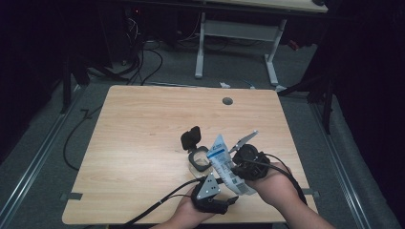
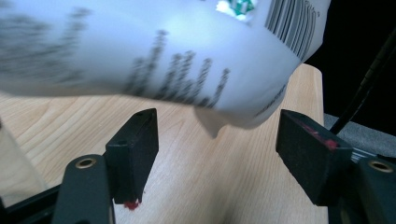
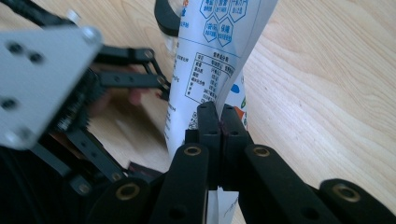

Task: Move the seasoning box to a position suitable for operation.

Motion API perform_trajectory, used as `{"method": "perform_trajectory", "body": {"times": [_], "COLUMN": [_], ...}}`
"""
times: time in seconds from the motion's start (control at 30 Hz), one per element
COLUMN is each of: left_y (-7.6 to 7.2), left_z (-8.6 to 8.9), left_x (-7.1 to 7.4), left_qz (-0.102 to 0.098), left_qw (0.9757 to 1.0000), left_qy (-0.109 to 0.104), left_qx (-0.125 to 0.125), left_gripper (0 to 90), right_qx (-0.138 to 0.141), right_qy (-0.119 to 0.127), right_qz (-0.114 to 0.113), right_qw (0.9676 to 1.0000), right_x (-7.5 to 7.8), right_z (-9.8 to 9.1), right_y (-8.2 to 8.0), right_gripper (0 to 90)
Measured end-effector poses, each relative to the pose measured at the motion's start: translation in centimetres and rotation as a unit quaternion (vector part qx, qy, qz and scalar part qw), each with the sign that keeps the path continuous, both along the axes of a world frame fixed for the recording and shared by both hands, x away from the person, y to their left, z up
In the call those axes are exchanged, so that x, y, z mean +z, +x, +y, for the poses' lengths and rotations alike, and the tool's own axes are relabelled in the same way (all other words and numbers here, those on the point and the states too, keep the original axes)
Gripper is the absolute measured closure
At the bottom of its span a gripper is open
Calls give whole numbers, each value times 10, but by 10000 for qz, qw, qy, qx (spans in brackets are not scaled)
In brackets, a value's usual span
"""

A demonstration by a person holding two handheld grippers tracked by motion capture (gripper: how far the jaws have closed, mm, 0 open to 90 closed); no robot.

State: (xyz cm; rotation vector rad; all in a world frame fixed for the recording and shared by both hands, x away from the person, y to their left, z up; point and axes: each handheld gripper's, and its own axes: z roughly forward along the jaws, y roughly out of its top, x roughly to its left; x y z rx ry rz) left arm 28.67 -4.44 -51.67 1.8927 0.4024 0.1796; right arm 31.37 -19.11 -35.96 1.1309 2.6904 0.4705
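White printed pouch (image 3: 212, 60): hanging above the wooden table (image 1: 143, 143), its edge being pinched by the right gripper (image 3: 220, 122), jaws clamped together on it. Left gripper (image 2: 217, 144): jaws standing apart, the pouch's lower corner hovering just above the gap, touching neither pad.

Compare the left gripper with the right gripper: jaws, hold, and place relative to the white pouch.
The right gripper has its jaws pressed together on the white pouch, while the left gripper has its jaws spread wide with nothing pinched. The right gripper carries the pouch; the left gripper only sits beneath the pouch's lower end, which hangs above its jaws. In the high view, the left gripper lies nearer the table's front edge. Both are black, hand-held and cabled.
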Motion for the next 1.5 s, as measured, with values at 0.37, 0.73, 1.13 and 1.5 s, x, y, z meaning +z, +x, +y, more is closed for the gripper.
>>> {"method": "perform_trajectory", "body": {"times": [0.37, 0.73, 1.13, 1.5], "left_y": [-2, -8, -15, -16], "left_z": [-5, 3, 11, 18], "left_x": [1, 5, 8, 8], "left_qz": [-114, -483, -652, -604], "left_qw": [9999, 9985, 9971, 9970], "left_qy": [64, 27, 54, 67], "left_qx": [79, 252, 386, 483], "left_gripper": [379, 466, 499, 505], "right_qx": [90, 53, 80, 117], "right_qy": [87, 103, 62, 69], "right_qz": [44, -36, 11, 116], "right_qw": [9999, 9999, 9999, 9998], "right_x": [-2, -1, 2, 0], "right_z": [10, 10, 14, 22], "right_y": [3, 5, 8, 13], "right_gripper": [899, 899, 898, 898]}}
